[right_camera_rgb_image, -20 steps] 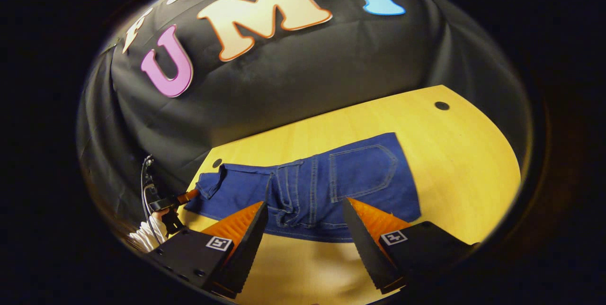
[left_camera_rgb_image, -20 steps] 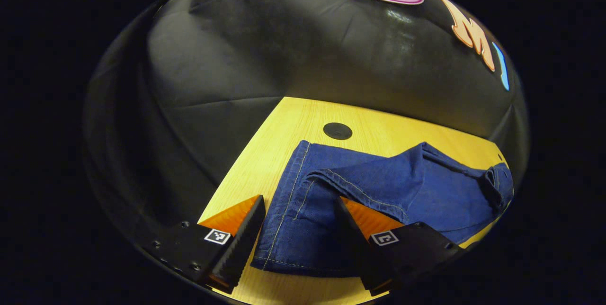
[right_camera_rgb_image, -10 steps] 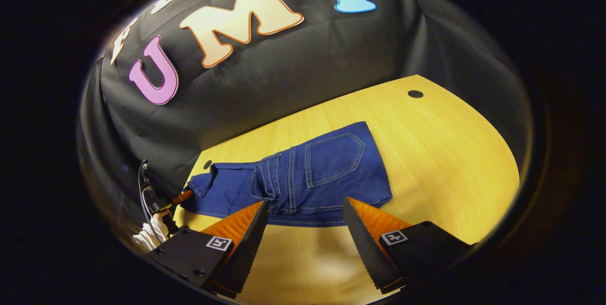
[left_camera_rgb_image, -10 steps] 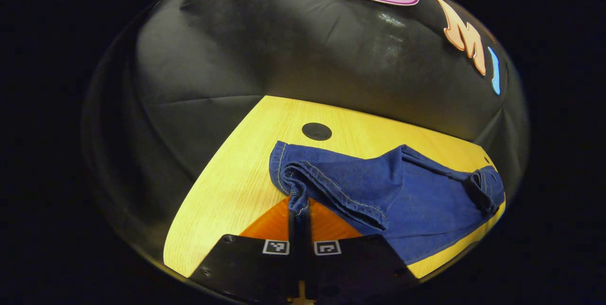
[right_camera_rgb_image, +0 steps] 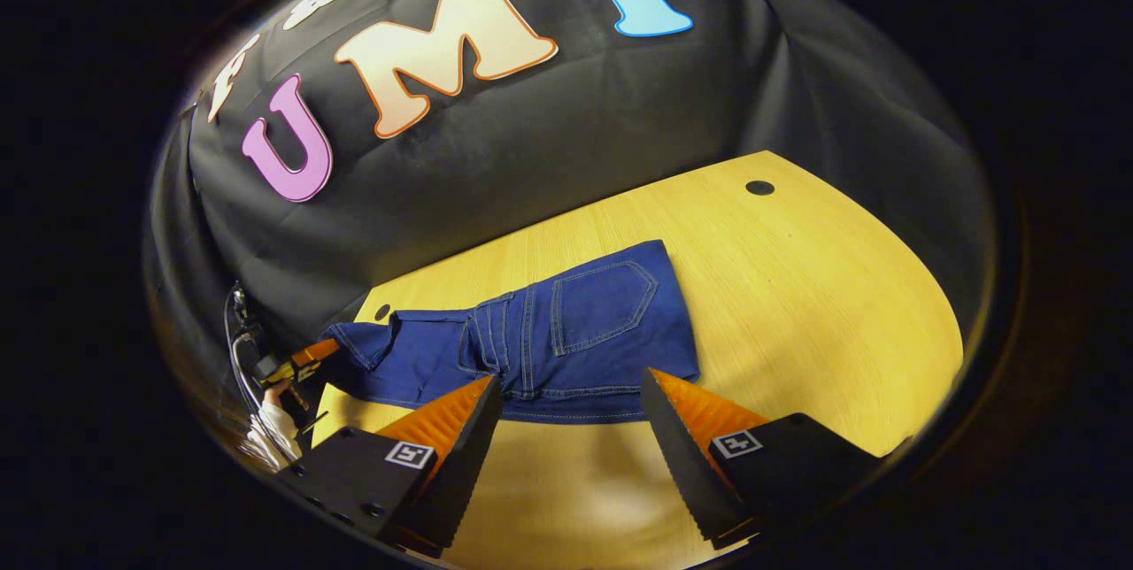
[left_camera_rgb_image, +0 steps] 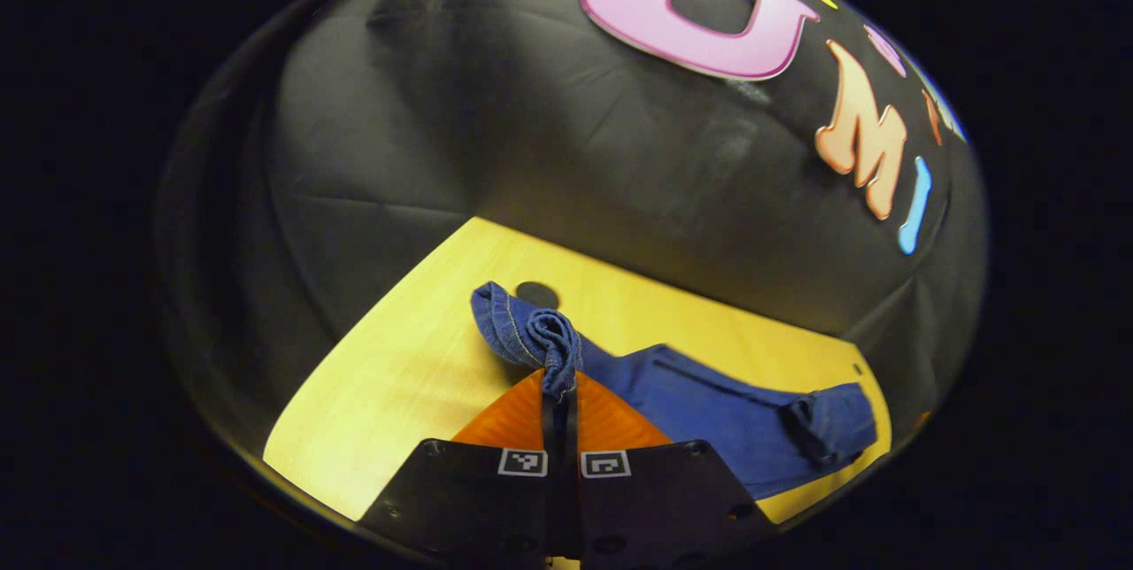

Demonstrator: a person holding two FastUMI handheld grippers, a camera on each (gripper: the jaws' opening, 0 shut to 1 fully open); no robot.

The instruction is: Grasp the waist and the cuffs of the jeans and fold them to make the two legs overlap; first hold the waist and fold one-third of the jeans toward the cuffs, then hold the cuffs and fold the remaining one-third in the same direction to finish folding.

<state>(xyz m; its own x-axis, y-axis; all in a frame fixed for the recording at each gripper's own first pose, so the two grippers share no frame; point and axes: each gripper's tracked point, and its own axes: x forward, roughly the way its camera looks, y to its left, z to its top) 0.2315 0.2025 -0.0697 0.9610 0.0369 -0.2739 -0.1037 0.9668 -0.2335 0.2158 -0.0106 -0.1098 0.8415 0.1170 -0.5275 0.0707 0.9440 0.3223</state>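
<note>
Blue jeans (right_camera_rgb_image: 575,340) lie across the yellow table (right_camera_rgb_image: 797,304), back pocket up, the waist end to the right in the right gripper view. My right gripper (right_camera_rgb_image: 571,380) is open just in front of their near edge, fingers apart and holding nothing. My left gripper (left_camera_rgb_image: 559,386) is shut on the cuff end (left_camera_rgb_image: 540,340), which is bunched up and raised off the table. The rest of the jeans (left_camera_rgb_image: 743,419) trail away to the right in the left gripper view. That same gripper (right_camera_rgb_image: 296,362) and the hand (right_camera_rgb_image: 270,393) holding it show at the far left of the right gripper view.
A round dark hole (left_camera_rgb_image: 537,294) in the tabletop sits just behind the lifted cuff. Another hole (right_camera_rgb_image: 759,188) is near the far right corner. The black cloth wall runs close behind the table's back edge. Bare tabletop (right_camera_rgb_image: 841,349) lies right of the waist.
My left gripper has shut on the cuff and lifted it, bunching the denim. My right gripper stays open and has drawn back a little from the waist.
</note>
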